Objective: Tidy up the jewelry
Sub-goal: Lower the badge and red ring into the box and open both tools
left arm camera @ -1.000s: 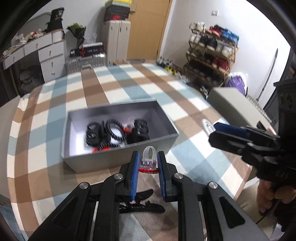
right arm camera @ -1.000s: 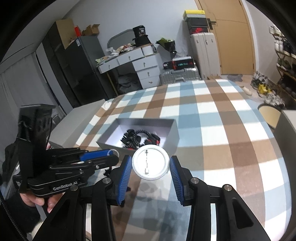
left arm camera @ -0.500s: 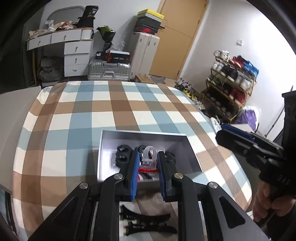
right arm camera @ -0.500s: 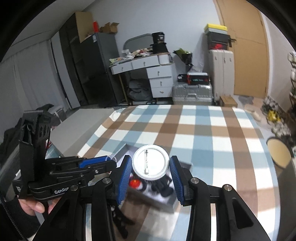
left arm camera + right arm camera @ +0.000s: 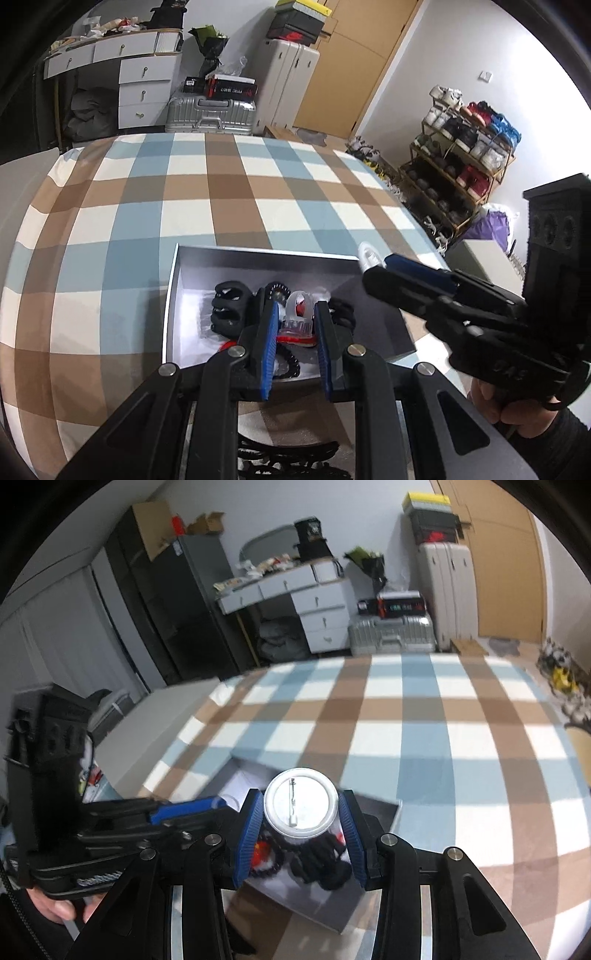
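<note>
**Two loads over the box, both ready to drop**

Both grippers hang above the grey box (image 5: 258,254), w/ hair clips already inside. Left gripper (image 5: 295,325) clamped tight on a clear claw clip (image 5: 297,314), upright. Right gripper (image 5: 301,812) part-open, gripping a white pin badge (image 5: 301,803) flat-on. A sec ago both sat short of the box.

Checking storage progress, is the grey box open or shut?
Open. The grey box has no lid on it, and the black hair clips inside show from above.
</note>
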`<action>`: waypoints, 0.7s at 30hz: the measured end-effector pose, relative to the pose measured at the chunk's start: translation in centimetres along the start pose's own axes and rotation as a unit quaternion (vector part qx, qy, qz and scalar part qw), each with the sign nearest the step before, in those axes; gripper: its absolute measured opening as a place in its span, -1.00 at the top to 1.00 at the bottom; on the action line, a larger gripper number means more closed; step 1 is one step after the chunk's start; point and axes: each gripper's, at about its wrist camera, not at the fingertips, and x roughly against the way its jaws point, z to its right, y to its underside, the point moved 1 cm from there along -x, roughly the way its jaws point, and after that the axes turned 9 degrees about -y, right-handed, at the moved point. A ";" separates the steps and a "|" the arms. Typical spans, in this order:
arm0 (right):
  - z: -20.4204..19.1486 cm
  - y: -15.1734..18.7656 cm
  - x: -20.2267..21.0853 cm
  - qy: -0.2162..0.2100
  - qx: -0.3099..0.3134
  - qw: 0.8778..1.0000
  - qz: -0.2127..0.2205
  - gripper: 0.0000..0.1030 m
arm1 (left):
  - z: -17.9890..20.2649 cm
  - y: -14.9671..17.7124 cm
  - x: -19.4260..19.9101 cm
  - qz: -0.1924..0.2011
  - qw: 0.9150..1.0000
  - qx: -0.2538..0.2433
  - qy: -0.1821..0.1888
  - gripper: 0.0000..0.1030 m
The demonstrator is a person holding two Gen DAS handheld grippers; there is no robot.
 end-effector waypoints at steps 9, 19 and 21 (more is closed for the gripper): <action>-0.2 0.8 -0.8 0.002 0.002 1.000 -0.011 0.20 | -0.5 0.3 -0.3 -0.009 1.000 0.006 -0.010 0.72; 0.0 1.1 -0.9 0.021 0.006 1.000 -0.013 0.19 | -0.5 0.4 -0.7 -0.020 1.000 0.010 -0.019 0.72; 0.0 1.0 -0.9 0.019 0.008 1.000 -0.006 0.18 | -0.5 0.4 -0.6 -0.015 1.000 0.010 -0.019 0.69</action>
